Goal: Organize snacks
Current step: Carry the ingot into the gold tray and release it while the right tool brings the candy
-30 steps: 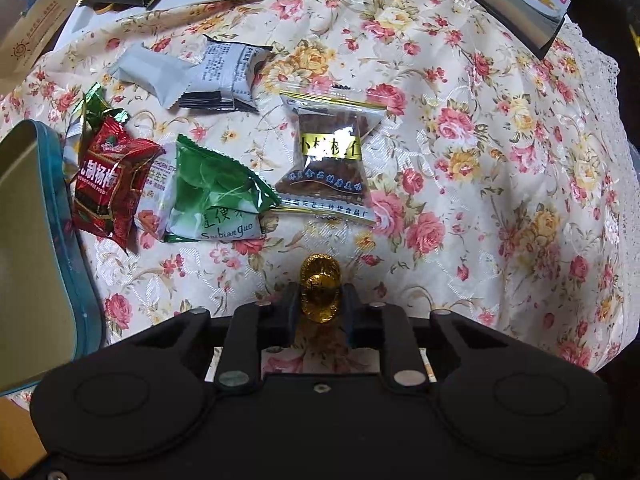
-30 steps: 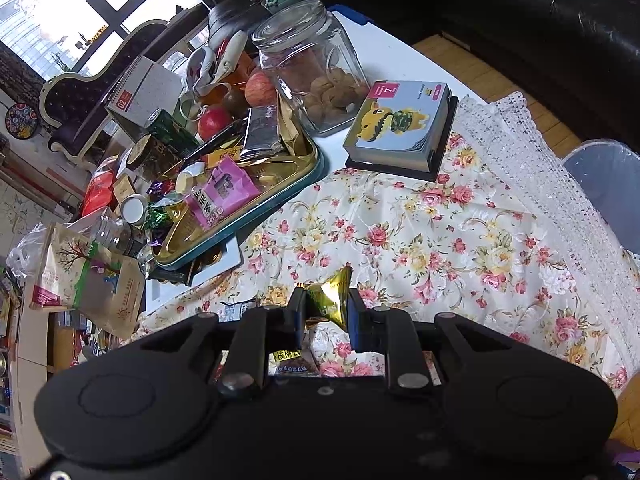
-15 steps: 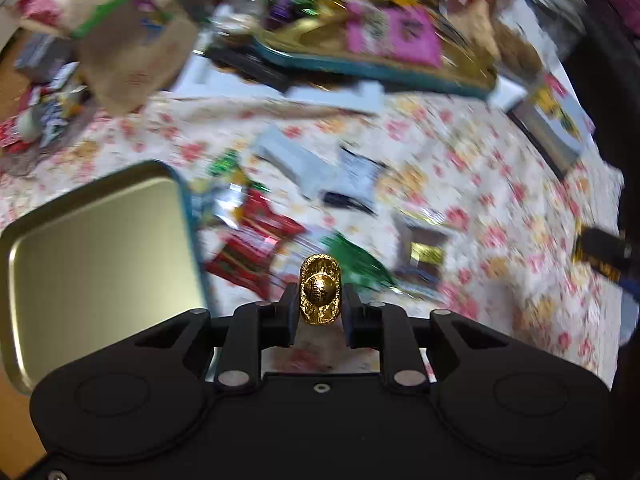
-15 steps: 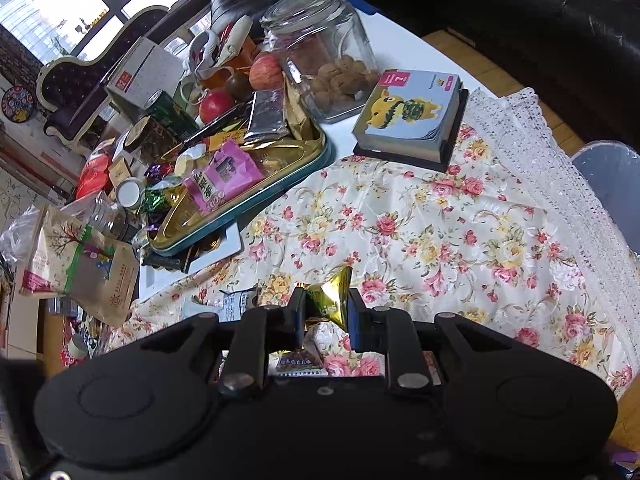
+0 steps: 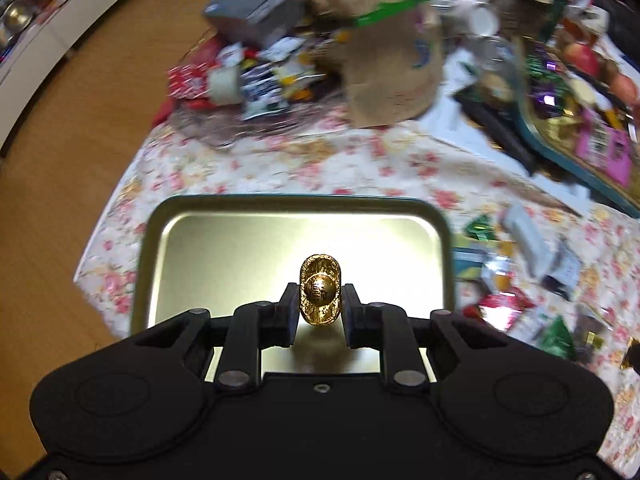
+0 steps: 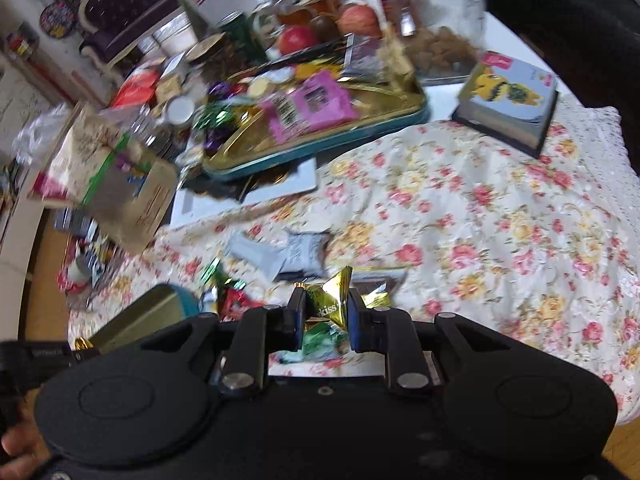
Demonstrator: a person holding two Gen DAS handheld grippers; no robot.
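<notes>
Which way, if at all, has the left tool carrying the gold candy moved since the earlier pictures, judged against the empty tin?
Yes. The left tool, shut on the gold candy, has swung from beside the empty tin to directly over it.

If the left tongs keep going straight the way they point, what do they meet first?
Probably the bare floor of the open tin. The left tongs, shut on the gold candy, point down into it; depth is unclear.

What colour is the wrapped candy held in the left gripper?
Shiny gold foil candy, clearest in the left wrist view, pinched in the left gripper.
</notes>
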